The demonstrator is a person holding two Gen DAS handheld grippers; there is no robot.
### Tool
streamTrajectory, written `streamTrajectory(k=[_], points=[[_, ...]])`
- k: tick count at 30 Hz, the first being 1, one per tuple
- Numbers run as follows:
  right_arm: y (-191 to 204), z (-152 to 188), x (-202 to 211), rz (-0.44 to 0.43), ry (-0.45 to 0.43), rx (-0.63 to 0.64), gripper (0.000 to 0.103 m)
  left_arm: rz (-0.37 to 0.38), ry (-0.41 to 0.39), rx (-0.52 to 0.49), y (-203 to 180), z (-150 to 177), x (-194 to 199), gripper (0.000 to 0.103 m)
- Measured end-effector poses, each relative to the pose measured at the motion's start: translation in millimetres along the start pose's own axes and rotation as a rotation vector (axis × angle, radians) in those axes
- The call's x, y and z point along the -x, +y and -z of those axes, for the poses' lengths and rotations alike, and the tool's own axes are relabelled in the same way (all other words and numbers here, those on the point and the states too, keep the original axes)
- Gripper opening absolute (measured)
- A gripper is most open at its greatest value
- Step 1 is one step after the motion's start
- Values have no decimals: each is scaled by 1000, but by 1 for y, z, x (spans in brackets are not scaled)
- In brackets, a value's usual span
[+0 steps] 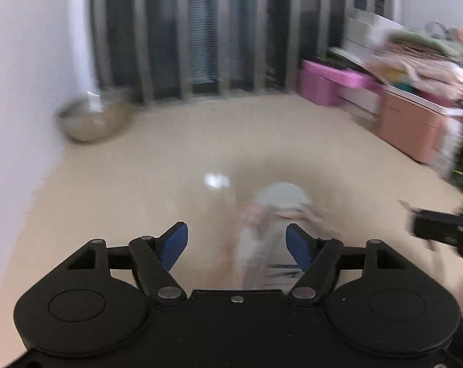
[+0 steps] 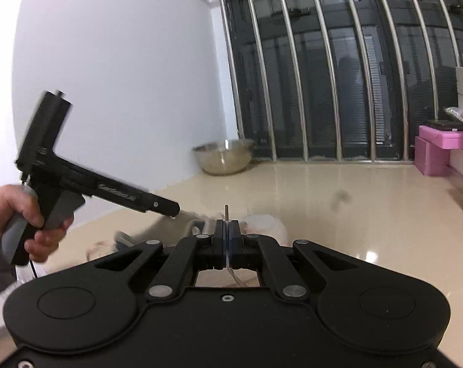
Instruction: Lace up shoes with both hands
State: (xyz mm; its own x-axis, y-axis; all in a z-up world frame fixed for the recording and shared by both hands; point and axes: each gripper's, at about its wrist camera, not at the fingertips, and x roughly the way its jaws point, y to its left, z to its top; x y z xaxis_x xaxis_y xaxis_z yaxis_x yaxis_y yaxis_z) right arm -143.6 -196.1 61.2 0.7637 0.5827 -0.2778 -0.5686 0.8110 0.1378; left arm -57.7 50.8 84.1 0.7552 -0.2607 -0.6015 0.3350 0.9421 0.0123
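Observation:
A white shoe point(image 1: 277, 211) with pale pink laces lies blurred on the cream floor. My left gripper point(image 1: 237, 240) hovers over it, open, and nothing touches its blue pads point(image 1: 299, 248). In the right wrist view the shoe point(image 2: 268, 225) sits just beyond my right gripper point(image 2: 227, 230). That gripper is shut on a thin translucent lace point(image 2: 230, 262), whose dark tip point(image 2: 226, 211) sticks up above the jaws. A hand point(image 2: 22, 214) holds the left gripper point(image 2: 173, 210) to the left, pointing down at the shoe. The right gripper point(image 1: 440, 230) shows at the right edge of the left wrist view.
A steel bowl point(image 2: 222, 156) stands by the white wall under the barred window point(image 2: 323, 76). Pink boxes point(image 1: 329, 82), a peach box point(image 1: 409, 125) and a pile of cloths point(image 1: 421, 58) line the right side.

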Motion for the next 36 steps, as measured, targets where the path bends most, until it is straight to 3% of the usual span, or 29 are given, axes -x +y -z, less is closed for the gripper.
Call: streamTrajectory(k=[1, 3, 5, 6, 9, 12, 14, 16, 26, 36], points=[[-3, -4, -5, -6, 11, 2, 1, 34, 20, -12, -1, -3, -4, 69], [-9, -13, -15, -19, 34, 6, 1, 19, 58, -50, -5, -7, -16, 66], [-15, -26, -31, -46, 50, -1, 1, 30, 90, -57, -4, -8, -25, 33], [-18, -32, -42, -58, 53, 1, 1, 70, 107, -43, 1, -6, -29, 16], [-15, -40, -77, -127, 51, 74, 1, 137, 109, 70, 23, 0, -34, 16], [-5, -24, -114, -174, 127, 122, 0, 255, 89, 366, 67, 14, -41, 17], [1, -4, -125, -188, 141, 134, 0, 388, 82, 623, 100, 34, -50, 19], [-3, 3, -129, -203, 148, 75, 0, 463, 75, 739, 115, 47, -57, 22], [6, -4, -134, -202, 190, 142, 0, 486, 84, 776, 117, 50, -58, 22], [10, -10, -143, -211, 228, 174, 0, 455, 86, 724, 107, 37, -62, 22]])
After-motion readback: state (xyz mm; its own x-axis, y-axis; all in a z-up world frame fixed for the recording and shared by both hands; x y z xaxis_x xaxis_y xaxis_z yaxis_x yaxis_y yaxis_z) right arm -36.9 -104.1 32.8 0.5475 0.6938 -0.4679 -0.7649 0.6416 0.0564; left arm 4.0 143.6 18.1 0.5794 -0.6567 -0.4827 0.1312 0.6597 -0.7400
